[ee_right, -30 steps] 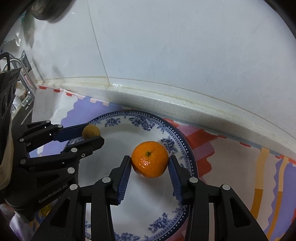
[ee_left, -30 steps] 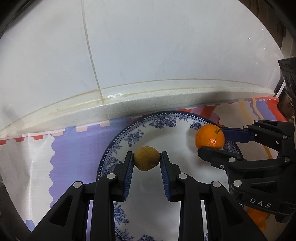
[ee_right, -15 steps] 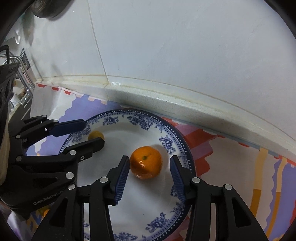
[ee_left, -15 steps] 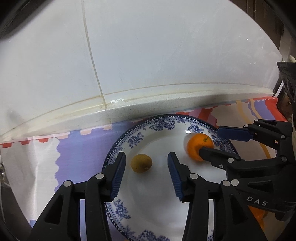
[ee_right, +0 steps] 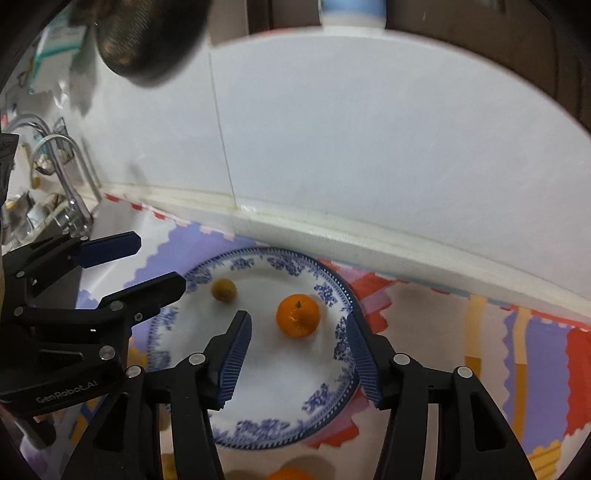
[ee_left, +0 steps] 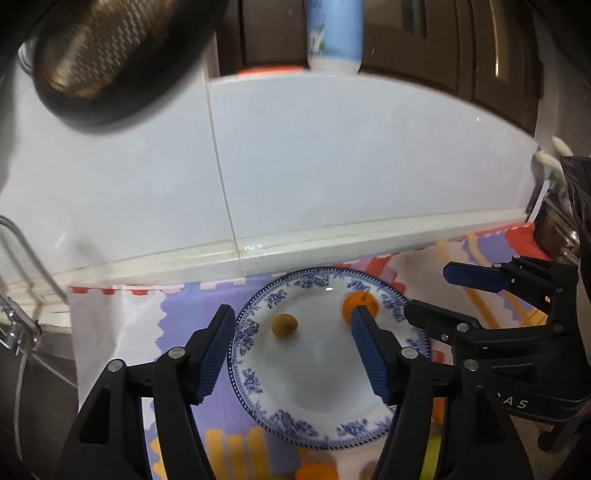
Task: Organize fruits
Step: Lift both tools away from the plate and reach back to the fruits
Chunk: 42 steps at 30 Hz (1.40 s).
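A blue-and-white patterned plate (ee_left: pixel 317 424) (ee_right: pixel 280 428) lies on a colourful cloth by the white wall. On it rest a small brownish-yellow fruit (ee_left: pixel 284 325) (ee_right: pixel 223 290) and an orange mandarin (ee_left: pixel 354 304) (ee_right: pixel 297 315). My left gripper (ee_left: pixel 291 350) is open and empty, raised above the plate. My right gripper (ee_right: pixel 297 350) is open and empty, above the plate just behind the mandarin. Each gripper shows in the other's view: the right one (ee_left: pixel 439 291) and the left one (ee_right: pixel 155 262).
Another orange fruit (ee_left: pixel 316 472) (ee_right: pixel 290 473) lies on the cloth below the plate. A dark strainer (ee_left: pixel 107 55) hangs at the upper left, a blue-white bottle (ee_left: pixel 334 33) stands on the ledge above. A faucet (ee_right: pixel 62 166) and sink are at the left.
Both grippers let go of their fruit, opened wide and pulled up and back from the plate. The small fruit and the mandarin now rest on the plate.
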### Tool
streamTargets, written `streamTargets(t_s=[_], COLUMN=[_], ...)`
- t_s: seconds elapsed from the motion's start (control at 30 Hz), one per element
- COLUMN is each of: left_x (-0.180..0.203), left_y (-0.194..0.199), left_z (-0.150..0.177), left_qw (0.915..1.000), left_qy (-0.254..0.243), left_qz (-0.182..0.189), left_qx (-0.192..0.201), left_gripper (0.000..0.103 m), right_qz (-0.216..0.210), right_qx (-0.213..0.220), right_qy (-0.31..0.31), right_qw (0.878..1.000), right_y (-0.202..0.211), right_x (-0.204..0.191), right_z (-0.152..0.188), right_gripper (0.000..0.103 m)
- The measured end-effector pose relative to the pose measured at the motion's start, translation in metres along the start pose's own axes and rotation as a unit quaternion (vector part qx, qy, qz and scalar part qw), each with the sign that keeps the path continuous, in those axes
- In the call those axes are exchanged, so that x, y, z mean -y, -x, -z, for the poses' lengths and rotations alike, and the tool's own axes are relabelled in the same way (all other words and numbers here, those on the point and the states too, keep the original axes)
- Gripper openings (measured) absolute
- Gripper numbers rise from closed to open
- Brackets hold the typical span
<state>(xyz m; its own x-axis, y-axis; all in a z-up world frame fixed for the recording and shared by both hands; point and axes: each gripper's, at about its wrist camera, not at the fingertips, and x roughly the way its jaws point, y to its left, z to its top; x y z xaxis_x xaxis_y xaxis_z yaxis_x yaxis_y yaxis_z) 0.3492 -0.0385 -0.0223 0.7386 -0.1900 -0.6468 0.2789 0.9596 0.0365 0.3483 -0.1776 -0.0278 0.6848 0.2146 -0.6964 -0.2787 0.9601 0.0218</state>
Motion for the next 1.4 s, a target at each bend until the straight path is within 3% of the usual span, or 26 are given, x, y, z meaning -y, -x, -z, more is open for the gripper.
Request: streamTargets(t_s=[0.17, 0.3, 0.4, 0.7, 1.17, 1.4], left_x=[0.004, 0.009, 0.015, 0.032, 0.053, 0.061], left_y=[0.041, 0.072, 0.095, 0.143, 0.169, 0.164], left_z=[0.009, 0.018, 0.025, 0.054, 0.101, 0.121], left_qw=[0.9993, 0.9981, 0.9968, 0.9937, 0.9919, 0.9939], left_qy=[0.007, 0.008, 0.004, -0.005, -0.019, -0.032], left_qz=[-0.013, -0.024, -0.030, -0.045, -0.052, -0.039], left_qx=[0.033, 0.056, 0.073, 0.102, 0.114, 0.099], left_gripper=[0.080, 0.087, 0.091, 0.098, 0.099, 0.099], right_qz=[0.015, 0.027, 0.032, 0.046, 0.078, 0.078], right_qx=[0.037, 0.063, 0.078, 0.112, 0.124, 0.104], right_qy=[-0.001, 0.000, -0.004, -0.008, 0.013, 0.034], right_qw=[0.999, 0.998, 0.996, 0.993, 0.989, 0.991], right_y=[0.039, 0.070, 0.089, 0.141, 0.174, 0.171], right_x=[-0.006, -0.011, -0.011, -0.018, -0.027, -0.034], right_z=[0.007, 0.017, 0.024, 0.056, 0.108, 0.127], right_gripper=[0.063, 0.063, 0.067, 0.068, 0.068, 0.068])
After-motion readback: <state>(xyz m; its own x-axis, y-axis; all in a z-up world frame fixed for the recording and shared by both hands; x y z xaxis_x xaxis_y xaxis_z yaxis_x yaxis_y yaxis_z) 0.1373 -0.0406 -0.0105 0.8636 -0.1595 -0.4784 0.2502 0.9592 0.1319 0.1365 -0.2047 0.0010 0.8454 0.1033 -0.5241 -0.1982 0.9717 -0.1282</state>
